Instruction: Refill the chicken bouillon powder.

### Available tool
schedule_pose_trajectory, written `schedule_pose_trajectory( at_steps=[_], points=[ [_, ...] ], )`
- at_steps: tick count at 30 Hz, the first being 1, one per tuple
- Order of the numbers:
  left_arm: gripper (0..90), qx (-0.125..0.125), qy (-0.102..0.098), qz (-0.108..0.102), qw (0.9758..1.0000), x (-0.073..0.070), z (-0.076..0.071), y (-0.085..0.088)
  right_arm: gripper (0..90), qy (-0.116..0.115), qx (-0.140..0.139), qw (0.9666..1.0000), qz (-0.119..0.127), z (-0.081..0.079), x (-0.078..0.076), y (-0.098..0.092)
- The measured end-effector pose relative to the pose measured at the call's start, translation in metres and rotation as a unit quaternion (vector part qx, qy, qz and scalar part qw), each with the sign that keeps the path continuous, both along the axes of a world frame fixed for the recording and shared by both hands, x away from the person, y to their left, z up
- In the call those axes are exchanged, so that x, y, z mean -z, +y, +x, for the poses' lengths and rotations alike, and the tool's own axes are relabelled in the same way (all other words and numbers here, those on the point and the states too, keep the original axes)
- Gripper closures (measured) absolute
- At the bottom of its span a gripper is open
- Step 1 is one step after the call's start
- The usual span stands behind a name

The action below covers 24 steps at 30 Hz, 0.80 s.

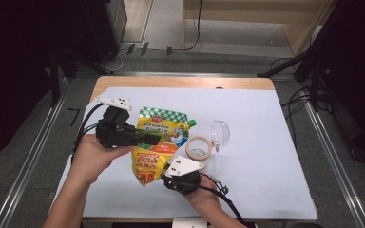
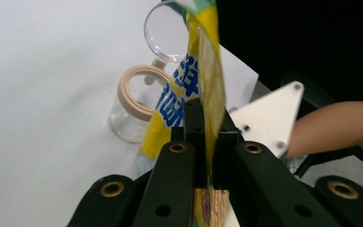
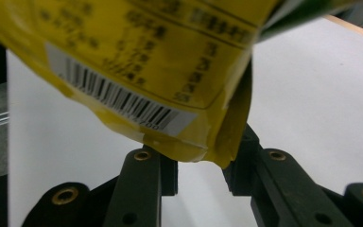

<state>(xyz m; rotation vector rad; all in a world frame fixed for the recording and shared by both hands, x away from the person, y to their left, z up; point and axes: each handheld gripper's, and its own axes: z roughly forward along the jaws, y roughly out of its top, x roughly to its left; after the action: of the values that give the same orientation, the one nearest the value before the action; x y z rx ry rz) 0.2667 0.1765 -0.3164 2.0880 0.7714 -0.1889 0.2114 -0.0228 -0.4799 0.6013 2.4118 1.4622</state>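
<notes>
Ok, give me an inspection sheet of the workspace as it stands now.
Surface: white sheet covering a wooden table, bare at right.
Job's things: yellow printed spout pouch held up; clear glass jar with beige rim on its side, clear hinged lid open.
Clutter: nothing seen.
Grippers: left gripper clamped on the pouch's edge; right gripper jaws apart, pouch corner between them.
Cables: black cables trail from both grippers.
Surroundings: grey floor, metal rails, dark stands, floor cables.
</notes>
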Motion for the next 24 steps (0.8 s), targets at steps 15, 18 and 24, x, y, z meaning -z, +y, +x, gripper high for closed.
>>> schedule_pose_trajectory(
  at_steps=[15,18,24],
  points=[
    [84.4,-0.016,0.009,0.009,0.9998,0.014,0.004,-0.022,74.5,0.003,-0.042,0.9991,-0.001,-0.016,-0.005,0.007],
    [83.2,-0.017,0.011,0.017,0.9997,0.017,0.005,-0.026,73.3,0.005,-0.048,0.9988,0.0,-0.019,-0.006,0.008],
    [81.3,-0.017,0.007,0.029,0.9994,0.021,0.005,-0.035,71.0,0.014,-0.045,0.9989,0.006,-0.02,-0.012,0.008]
  ],
)
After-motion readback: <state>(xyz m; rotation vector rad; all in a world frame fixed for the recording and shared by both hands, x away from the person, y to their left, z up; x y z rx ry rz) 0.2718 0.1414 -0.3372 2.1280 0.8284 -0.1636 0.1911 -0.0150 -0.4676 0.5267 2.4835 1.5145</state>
